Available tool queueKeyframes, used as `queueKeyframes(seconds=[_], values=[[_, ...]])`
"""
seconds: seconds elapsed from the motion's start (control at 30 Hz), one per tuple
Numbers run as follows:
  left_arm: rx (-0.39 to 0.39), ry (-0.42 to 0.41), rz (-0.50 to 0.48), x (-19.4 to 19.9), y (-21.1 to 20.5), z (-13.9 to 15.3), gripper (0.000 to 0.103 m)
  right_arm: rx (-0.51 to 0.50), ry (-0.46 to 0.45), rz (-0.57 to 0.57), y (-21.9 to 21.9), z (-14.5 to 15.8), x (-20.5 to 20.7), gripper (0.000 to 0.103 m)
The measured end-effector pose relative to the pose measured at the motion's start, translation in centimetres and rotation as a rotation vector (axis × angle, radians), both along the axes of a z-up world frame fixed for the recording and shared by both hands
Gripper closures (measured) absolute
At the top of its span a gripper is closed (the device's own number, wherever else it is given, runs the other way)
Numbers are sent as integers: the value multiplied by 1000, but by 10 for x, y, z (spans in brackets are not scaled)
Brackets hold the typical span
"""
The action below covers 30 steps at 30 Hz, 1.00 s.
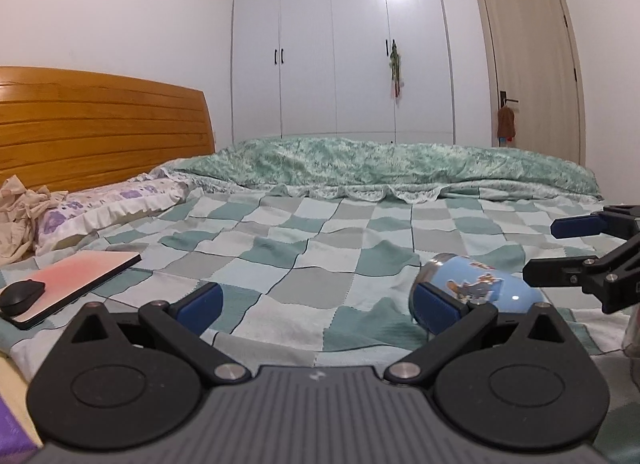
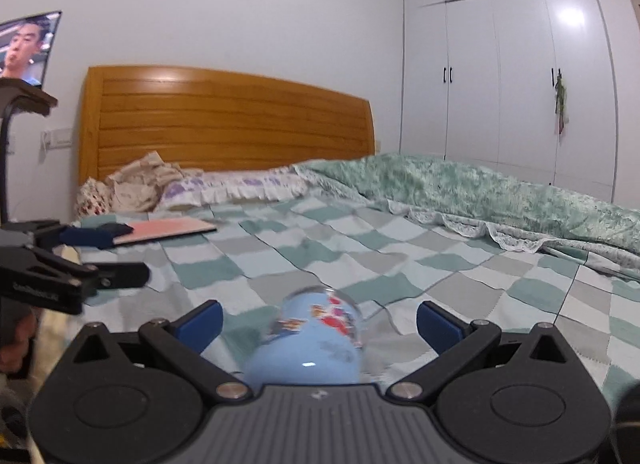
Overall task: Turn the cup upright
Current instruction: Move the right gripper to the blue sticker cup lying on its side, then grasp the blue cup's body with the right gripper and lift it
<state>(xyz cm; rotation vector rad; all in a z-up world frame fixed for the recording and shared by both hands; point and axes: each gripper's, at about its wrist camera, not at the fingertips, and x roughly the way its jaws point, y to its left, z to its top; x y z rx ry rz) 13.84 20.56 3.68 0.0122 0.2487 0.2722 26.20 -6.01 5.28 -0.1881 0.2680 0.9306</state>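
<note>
A light blue cup (image 2: 312, 338) with cartoon prints lies on its side on the checked bedspread (image 2: 360, 260), its mouth pointing away from me. My right gripper (image 2: 319, 324) is open with the cup lying between its blue pads, apart from both. In the left wrist view the cup (image 1: 476, 284) lies just behind my left gripper's right pad. My left gripper (image 1: 316, 310) is open and empty. The right gripper (image 1: 560, 248) shows at the right edge there, and the left gripper (image 2: 108, 260) at the left edge of the right wrist view.
A pink-topped pad (image 1: 76, 278) with a black mouse (image 1: 22, 292) lies at the left of the bed. A green quilt (image 1: 400, 163) is bunched along the far side. Pillows (image 1: 108, 203) and a wooden headboard (image 1: 100, 123) stand at the left. A clear object (image 1: 632, 336) shows at the right edge.
</note>
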Motion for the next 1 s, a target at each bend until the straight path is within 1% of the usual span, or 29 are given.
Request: queueKeyframes(seconds=[0.17, 0.2, 0.37, 0.5, 0.53, 0.57, 0.63, 0.67, 0.8, 1.0], values=[[-11, 37, -1, 20, 11, -2, 0, -36, 49, 37, 9, 0, 32, 0], [-10, 49, 2, 24, 13, -2, 0, -46, 77, 52, 13, 1, 39, 0], [-3, 90, 4, 37, 18, -4, 0, -106, 259, 124, 38, 0, 70, 0], [-9, 119, 5, 40, 22, -4, 0, -184, 410, 128, 60, -11, 84, 1], [-11, 124, 7, 41, 22, -4, 0, -199, 447, 121, 64, -15, 87, 4], [-13, 128, 9, 41, 23, -5, 0, -213, 493, 113, 67, -20, 90, 9], [-21, 137, 10, 41, 24, -7, 0, -222, 612, 103, 71, -30, 95, 15], [-24, 139, 10, 40, 24, -7, 0, -216, 638, 88, 71, -32, 94, 17], [-45, 127, 2, 30, 22, -2, 0, -179, 703, 23, 67, -32, 93, 18], [-66, 104, -15, 9, 16, 11, 0, -122, 730, -66, 55, -19, 80, 18]])
